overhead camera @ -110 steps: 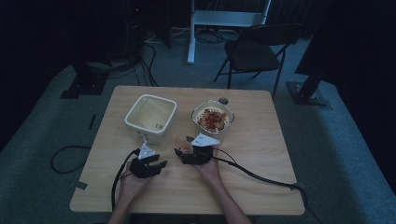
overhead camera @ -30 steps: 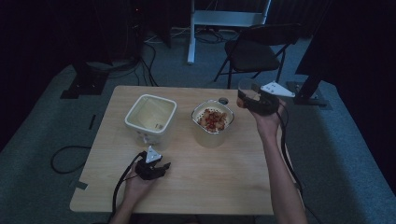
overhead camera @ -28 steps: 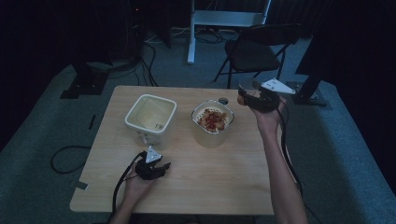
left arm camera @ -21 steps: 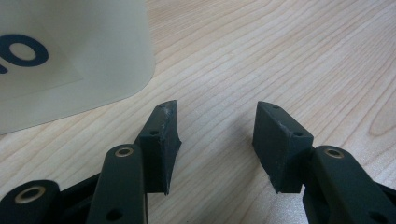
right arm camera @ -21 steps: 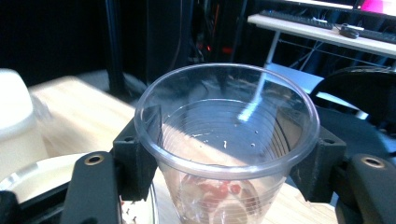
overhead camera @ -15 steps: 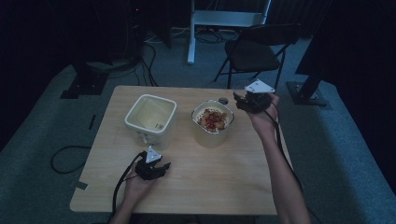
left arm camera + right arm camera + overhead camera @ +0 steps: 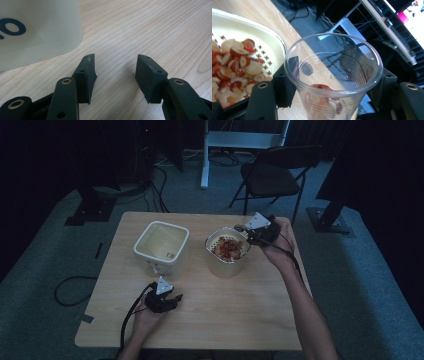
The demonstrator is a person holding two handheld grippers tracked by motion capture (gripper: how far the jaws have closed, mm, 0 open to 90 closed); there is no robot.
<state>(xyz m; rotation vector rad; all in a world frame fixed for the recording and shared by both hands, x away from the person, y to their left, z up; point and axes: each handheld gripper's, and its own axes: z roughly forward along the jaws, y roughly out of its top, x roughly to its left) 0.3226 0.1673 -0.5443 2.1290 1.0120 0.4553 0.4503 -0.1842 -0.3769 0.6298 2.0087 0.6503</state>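
My right gripper (image 7: pixel 256 233) is shut on a clear plastic cup (image 7: pixel 332 75), held up at the right rim of the cream colander pot (image 7: pixel 226 253). The cup still carries a few red and pale pieces at its bottom. Chopped red and white food (image 7: pixel 229 65) fills the pot's perforated tray. My left gripper (image 7: pixel 172 299) rests on the wooden table (image 7: pixel 250 300) near the front left, its jaws open with bare wood between them (image 7: pixel 115 72). An empty square cream container (image 7: pixel 161 242) stands just behind it, one of its walls (image 7: pixel 37 27) close by in the left gripper view.
A folding chair (image 7: pixel 275 172) stands behind the table's far right corner. Cables lie on the carpet at the left (image 7: pixel 70 287), and a white desk frame (image 7: pixel 235 140) is at the back. Bare wood spreads across the table's front right.
My right hand has carried the cup leftward and slightly down, from beyond the table's right side to the pot's right rim. The left gripper has stayed put.
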